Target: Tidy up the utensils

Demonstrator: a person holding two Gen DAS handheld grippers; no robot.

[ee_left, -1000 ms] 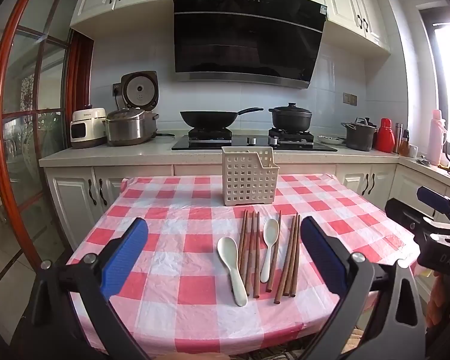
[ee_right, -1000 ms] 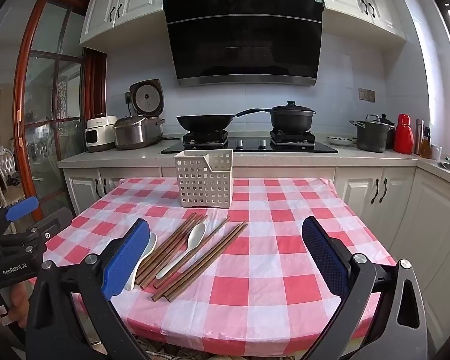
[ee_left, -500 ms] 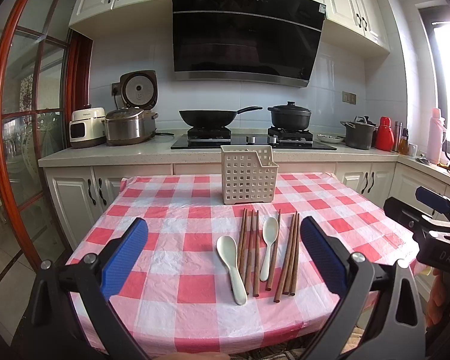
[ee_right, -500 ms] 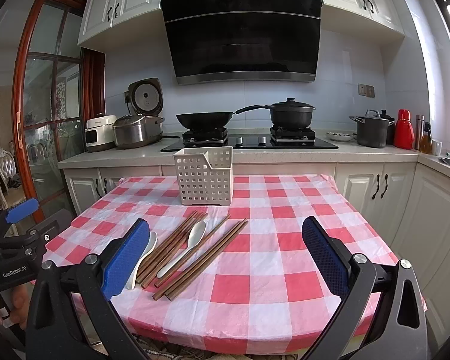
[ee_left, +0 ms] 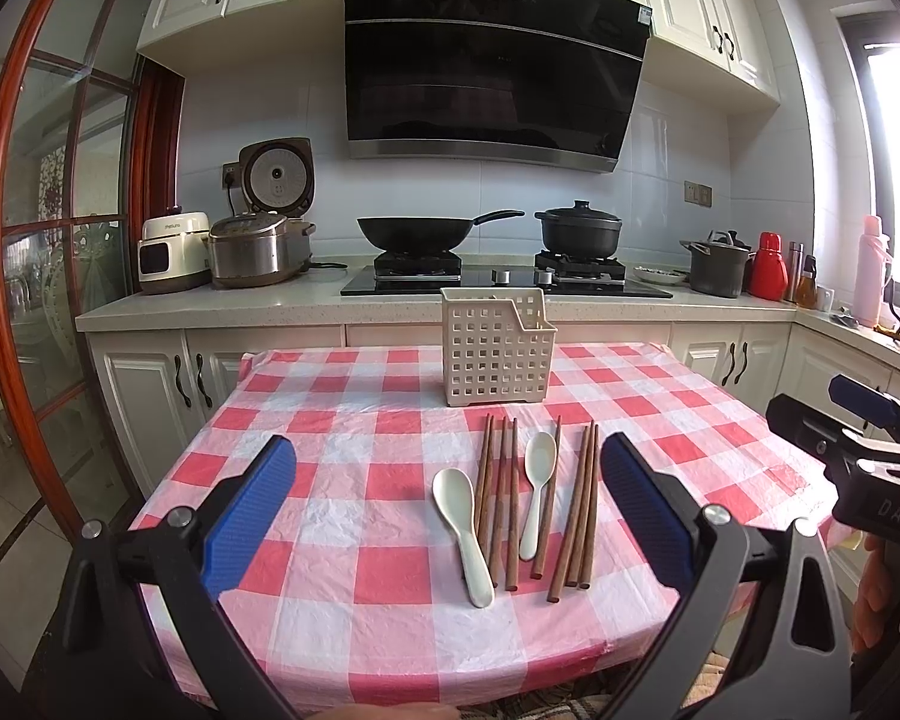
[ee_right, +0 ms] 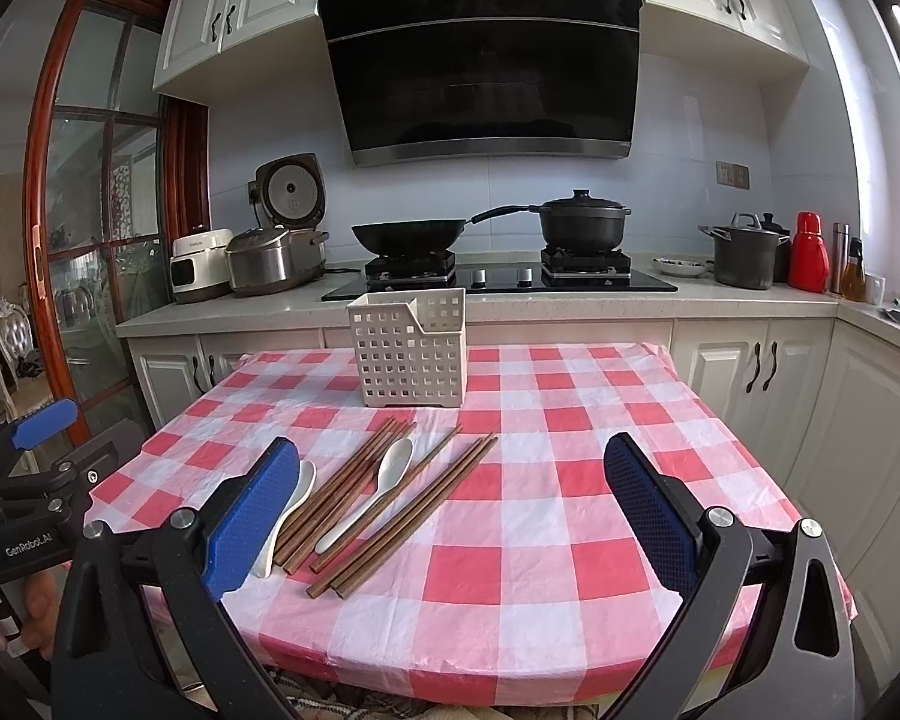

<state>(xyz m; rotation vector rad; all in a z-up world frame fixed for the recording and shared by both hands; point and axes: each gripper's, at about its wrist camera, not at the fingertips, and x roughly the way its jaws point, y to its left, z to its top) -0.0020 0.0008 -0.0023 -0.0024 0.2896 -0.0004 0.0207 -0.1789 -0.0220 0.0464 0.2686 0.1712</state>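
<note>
Nothing was sorted yet, by my judgement: the white perforated caddy (ee_left: 497, 354) stood near the middle of the left-wrist frame, at the far side of the tabletop (ee_left: 342, 420), and I could see nothing poking above its rim, though its inside was hidden from me. Every utensil lay flat on the checked cloth just in front of it, so the whole job of moving them in was left.

Counting in the left-wrist view, I made out two white spoons: the larger spoon (ee_left: 463, 525) at lower centre and the smaller spoon (ee_left: 536, 489) just to its right, bowls pointing toward the caddy. The wooden chopsticks (ee_left: 501, 501) lay in groups: three between the spoons, one just right of the smaller spoon, and what looked like three or four more in a tight bundle (ee_left: 579, 510) further right. That would be about seven or eight sticks; the bundle overlapped too closely for certainty.

My left tongs (ee_left: 447, 516) were spread wide and held nothing, hanging short of the utensils. My right tongs (ee_right: 450, 516) were likewise wide apart and empty, with the utensils in the lower left of that frame.
</note>
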